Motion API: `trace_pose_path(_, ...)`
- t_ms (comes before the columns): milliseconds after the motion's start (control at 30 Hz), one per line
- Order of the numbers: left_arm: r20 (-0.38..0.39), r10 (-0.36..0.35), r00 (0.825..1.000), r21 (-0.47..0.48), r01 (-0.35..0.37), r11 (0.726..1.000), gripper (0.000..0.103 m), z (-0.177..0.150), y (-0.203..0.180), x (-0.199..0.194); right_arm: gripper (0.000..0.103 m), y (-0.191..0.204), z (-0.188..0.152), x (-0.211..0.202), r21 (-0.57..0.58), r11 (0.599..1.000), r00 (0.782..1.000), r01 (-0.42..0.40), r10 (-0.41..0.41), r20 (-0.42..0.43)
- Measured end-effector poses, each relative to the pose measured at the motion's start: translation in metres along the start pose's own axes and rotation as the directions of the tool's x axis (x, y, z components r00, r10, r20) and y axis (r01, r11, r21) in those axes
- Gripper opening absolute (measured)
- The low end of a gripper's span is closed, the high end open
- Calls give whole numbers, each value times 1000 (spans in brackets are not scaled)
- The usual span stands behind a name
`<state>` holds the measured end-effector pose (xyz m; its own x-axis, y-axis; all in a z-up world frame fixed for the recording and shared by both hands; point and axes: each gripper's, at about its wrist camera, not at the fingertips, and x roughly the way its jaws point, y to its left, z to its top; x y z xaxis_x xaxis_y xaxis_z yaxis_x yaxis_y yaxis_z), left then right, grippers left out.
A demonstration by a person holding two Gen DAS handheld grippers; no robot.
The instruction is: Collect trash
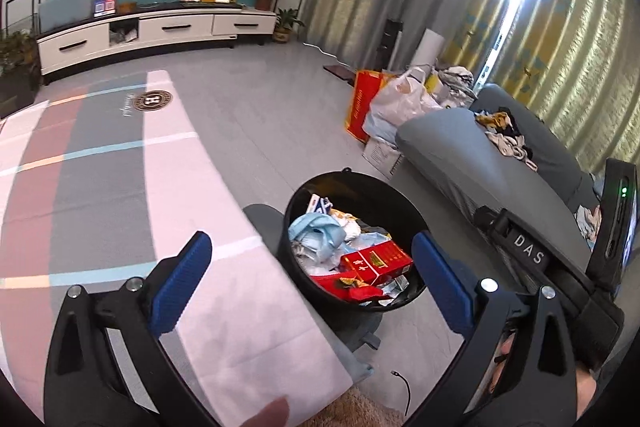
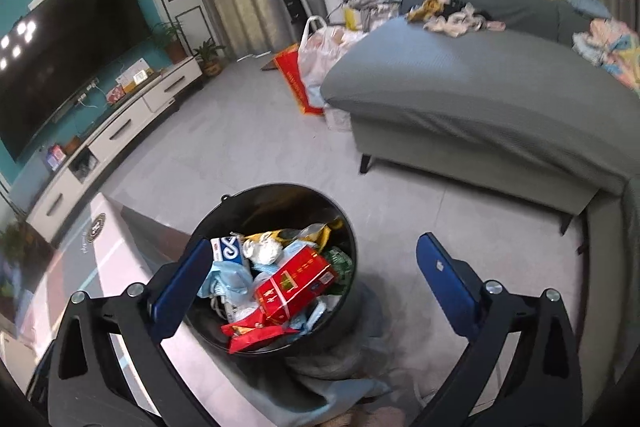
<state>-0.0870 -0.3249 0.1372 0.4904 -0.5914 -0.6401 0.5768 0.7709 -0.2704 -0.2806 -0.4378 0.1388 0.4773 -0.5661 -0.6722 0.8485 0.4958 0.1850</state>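
A round black trash bin [image 1: 362,183] [image 2: 276,195] stands on the grey floor beside a table, filled with several pieces of trash. On top lies a red box [image 1: 378,261] [image 2: 296,285] among light blue wrappers [image 1: 316,233] [image 2: 218,281] and crumpled paper [image 2: 262,251]. My left gripper [image 1: 316,283] hangs above and near the bin, jaws wide open with nothing between the blue pads. In the right wrist view my right gripper [image 2: 316,285] is also wide open over the bin, holding nothing. The right gripper's black body [image 1: 532,259] shows at the right of the left wrist view.
A table with a pink, grey and white cloth [image 1: 120,187] [image 2: 100,267] borders the bin. A grey sofa [image 1: 480,155] [image 2: 480,95] with clothes lies right. Bags and a red box [image 1: 360,107] [image 2: 298,83] sit by the curtains. A TV cabinet [image 1: 160,31] lines the far wall.
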Motion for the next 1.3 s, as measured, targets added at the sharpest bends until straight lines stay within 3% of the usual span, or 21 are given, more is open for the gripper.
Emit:
trace_pose_path(200, -1, 5, 1000, -13, -5, 1000, 100, -2, 10, -22, 100, 6, -1, -21, -47, 997, 996, 59, -56, 63)
trace_pose_path(500, 30, 83, 996, -27, -82, 996, 100, -9, 26, -41, 100, 14, -4, -38, -79, 997, 997, 17, -11, 75)
trace_pose_path(700, 21, 97, 995, -7, -97, 995, 100, -14, 30, -43, 100, 22, -6, -37, -94, 996, 998, 12, -5, 65)
trace_pose_path(1300, -5, 42, 999, 6, -42, 999, 100, -23, 27, -42, 100, 29, -11, -30, -131, 991, 998, 37, -31, 48)
